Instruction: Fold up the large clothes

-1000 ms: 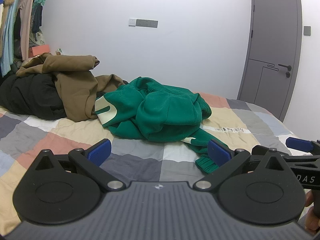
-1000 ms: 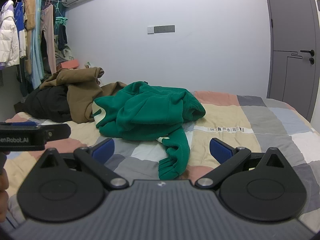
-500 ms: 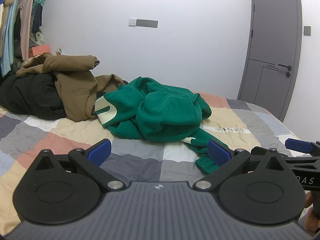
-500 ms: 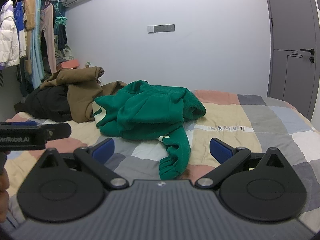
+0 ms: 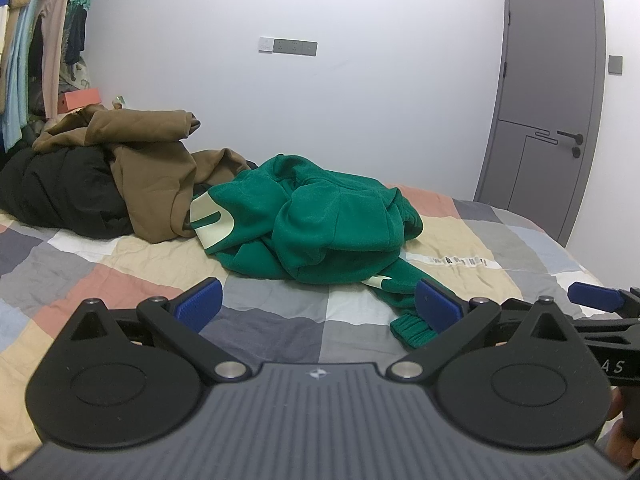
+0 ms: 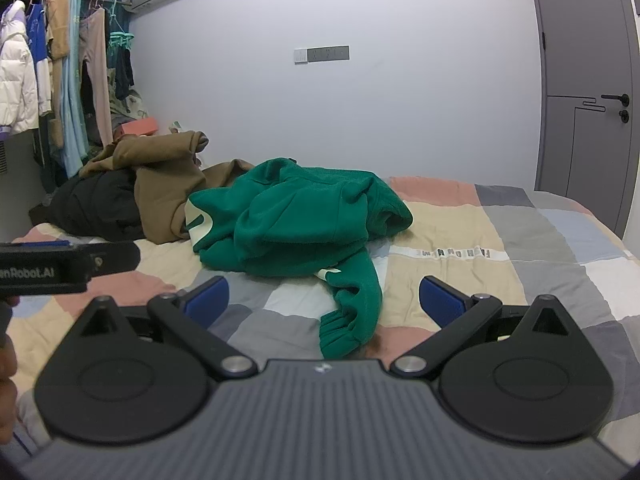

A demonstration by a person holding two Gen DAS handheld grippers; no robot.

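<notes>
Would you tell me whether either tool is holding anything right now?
Nothing is held: the left tool and right tool are both open, short of the green sweatshirt.

The side of the left gripper [image 6: 60, 268] shows white letters that read "enRobot.AI". The right gripper [image 5: 612, 366] shows the letters "AS". Ahead, a white strip on the quilt [image 6: 460, 254] has letters too blurry to read.

Sweatshirt [image 5: 320, 232] lies crumpled on the bed [image 5: 100, 276] ahead of both jaws, one sleeve [image 6: 352, 312] trailing toward them. Clothes pile [image 5: 120, 176] sits beyond and left, touching it. Door [image 5: 548, 96] far right; hanging garments [image 6: 52, 76] far left.
</notes>
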